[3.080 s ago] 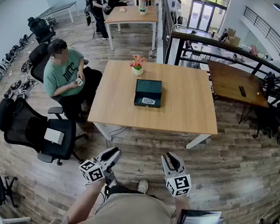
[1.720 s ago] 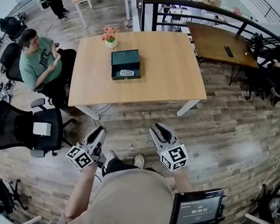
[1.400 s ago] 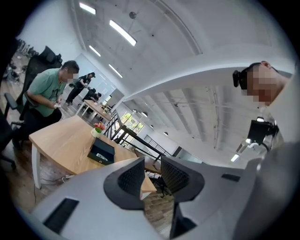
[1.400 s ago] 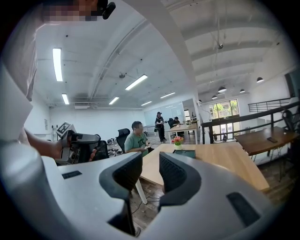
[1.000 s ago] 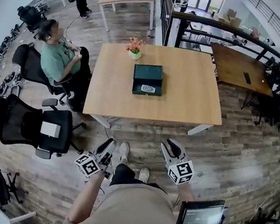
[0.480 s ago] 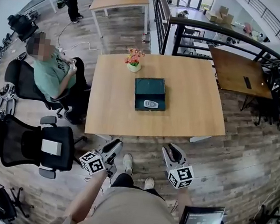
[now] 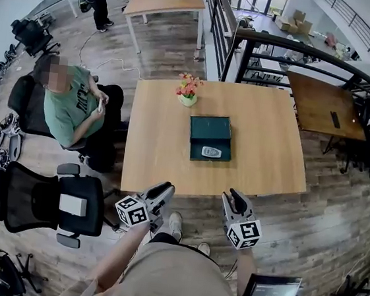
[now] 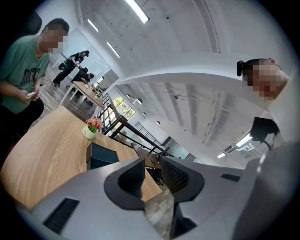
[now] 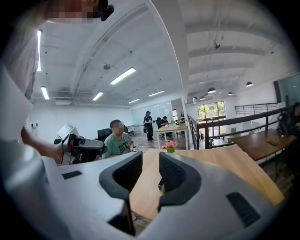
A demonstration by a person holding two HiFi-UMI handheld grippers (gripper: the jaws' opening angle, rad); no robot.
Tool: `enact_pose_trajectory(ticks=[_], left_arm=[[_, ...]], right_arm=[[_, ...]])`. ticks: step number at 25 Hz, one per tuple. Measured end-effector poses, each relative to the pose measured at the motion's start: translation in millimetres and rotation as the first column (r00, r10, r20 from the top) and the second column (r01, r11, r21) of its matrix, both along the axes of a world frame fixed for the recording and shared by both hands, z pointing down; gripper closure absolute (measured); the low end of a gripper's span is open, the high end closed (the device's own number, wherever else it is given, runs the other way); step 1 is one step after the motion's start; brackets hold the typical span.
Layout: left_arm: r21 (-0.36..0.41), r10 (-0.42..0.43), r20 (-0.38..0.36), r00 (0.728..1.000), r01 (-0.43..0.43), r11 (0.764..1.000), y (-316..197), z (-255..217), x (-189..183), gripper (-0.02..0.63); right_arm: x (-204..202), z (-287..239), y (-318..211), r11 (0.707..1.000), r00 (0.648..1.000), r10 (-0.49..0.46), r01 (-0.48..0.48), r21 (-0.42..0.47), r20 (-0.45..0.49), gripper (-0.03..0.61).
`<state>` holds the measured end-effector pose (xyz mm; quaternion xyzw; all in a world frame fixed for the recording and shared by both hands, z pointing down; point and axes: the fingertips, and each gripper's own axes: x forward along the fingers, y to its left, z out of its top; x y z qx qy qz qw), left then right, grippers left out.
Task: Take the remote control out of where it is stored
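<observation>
A dark green box (image 7: 210, 135) lies on the middle of the light wooden table (image 7: 158, 154). A small grey remote control (image 7: 212, 152) rests in the box's near end. My left gripper (image 7: 165, 189) and right gripper (image 7: 234, 196) hover side by side just short of the table's front edge, both pointing at the table. Neither touches anything. The left gripper (image 8: 152, 164) has its jaws together and empty, with the box (image 8: 103, 154) ahead to its left. The right gripper (image 9: 150, 161) is shut and empty too.
A white pot of pink flowers (image 7: 188, 90) stands behind the box. A person in a green shirt (image 7: 67, 107) sits at the table's left side. A black office chair (image 7: 46, 201) stands at the near left. A darker table (image 7: 323, 103) and a black railing (image 7: 249, 48) are at the right.
The table has come nearer in the head view. Both grippers have moved forward together and now sit at its front edge. Their jaws look the same as before.
</observation>
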<state>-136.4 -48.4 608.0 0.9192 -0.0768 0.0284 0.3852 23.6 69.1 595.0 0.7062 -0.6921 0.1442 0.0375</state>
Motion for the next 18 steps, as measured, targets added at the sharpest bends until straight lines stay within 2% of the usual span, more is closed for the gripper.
enact_pose_trajectory(ticks=[6, 18], left_arm=[[0.011, 0.017, -0.023, 1.000, -0.017, 1.000, -32, -6, 2, 0.503], [0.035, -0.011, -0.054, 0.998, 0.013, 0.999, -75, -17, -17, 0.503]], right_arm=[[5, -1, -31, 1.000, 1.000, 0.015, -0.015, -0.013, -0.019, 0.480], [1, -12, -86, 1.000, 0.997, -0.010, 0.010, -0.002, -0.075, 0.480]])
